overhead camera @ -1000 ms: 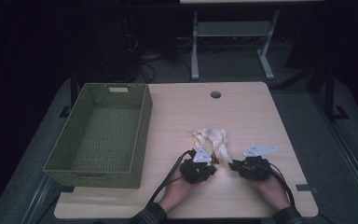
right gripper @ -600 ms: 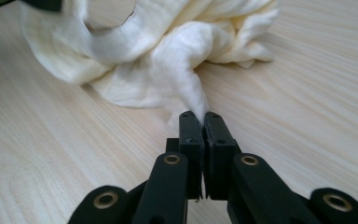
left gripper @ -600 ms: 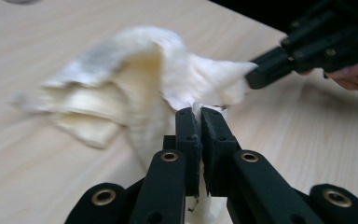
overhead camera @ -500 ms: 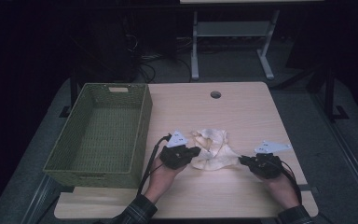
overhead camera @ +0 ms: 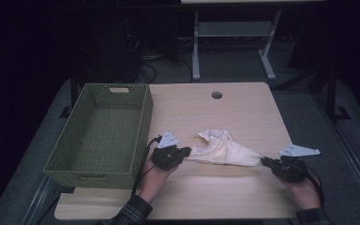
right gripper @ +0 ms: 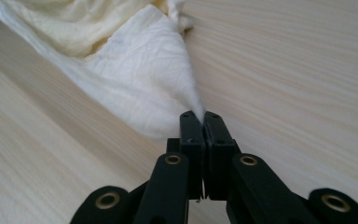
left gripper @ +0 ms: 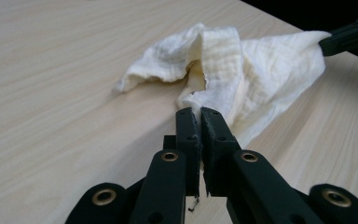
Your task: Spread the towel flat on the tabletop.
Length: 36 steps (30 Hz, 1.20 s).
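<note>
Holding a cream cloth (overhead camera: 222, 149) stretched between both my grippers, low over the light wood table (overhead camera: 243, 112). My left gripper (overhead camera: 185, 153) has its jaws pressed together on one corner of the cloth; in the left gripper view (left gripper: 200, 113) the fabric edge is nipped right at the tips, w/ the rest of the cloth bunched in folds just beyond. My right gripper (overhead camera: 265, 161) is likewise clamped on the opposite corner; in the right gripper view (right gripper: 201, 116) the cloth narrows to a point btwn the closed tips & fans out wide behind that.

Cloth sits approx mid-table, toward my side, its middle rumpled & resting on the wood, w/ a taut edge running to the right gripper. From the left gripper view I can see my right gripper (left gripper: 328, 44) at top right, gripping the far corner.

Green woven basket (overhead camera: 143, 126) stands at the table's left, just beside my left hand (overhead camera: 157, 176); nothing in it that I can make out. My right hand (overhead camera: 304, 192) is near the front right edge. Round hole (overhead camera: 216, 95) in the table toward the far edge, well apart from the cloth.
</note>
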Each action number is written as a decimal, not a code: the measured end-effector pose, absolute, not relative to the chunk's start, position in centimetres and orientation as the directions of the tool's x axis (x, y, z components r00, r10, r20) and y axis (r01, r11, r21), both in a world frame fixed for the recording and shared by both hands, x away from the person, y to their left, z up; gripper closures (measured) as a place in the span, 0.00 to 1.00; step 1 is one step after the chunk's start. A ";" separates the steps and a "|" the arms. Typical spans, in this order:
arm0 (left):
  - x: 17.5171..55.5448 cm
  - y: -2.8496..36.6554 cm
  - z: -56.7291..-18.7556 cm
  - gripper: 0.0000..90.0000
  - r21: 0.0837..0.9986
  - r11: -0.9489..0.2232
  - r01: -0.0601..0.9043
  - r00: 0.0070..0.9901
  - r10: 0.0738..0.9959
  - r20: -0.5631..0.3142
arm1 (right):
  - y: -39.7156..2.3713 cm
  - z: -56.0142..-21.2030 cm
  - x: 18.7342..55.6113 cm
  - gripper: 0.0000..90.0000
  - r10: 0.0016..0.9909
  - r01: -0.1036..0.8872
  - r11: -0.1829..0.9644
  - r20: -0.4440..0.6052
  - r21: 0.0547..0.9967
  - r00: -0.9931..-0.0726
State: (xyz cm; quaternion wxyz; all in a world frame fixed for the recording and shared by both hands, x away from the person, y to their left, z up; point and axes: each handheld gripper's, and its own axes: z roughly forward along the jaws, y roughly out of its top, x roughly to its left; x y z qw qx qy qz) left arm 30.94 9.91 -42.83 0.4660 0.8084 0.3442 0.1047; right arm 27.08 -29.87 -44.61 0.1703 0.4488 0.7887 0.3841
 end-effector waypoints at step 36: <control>35.8 4.1 -43.0 0.58 0.805 -0.429 0.409 0.835 0.531 -0.141 | -25.3 -46.7 28.4 0.54 0.782 0.575 0.378 0.082 0.726 -0.618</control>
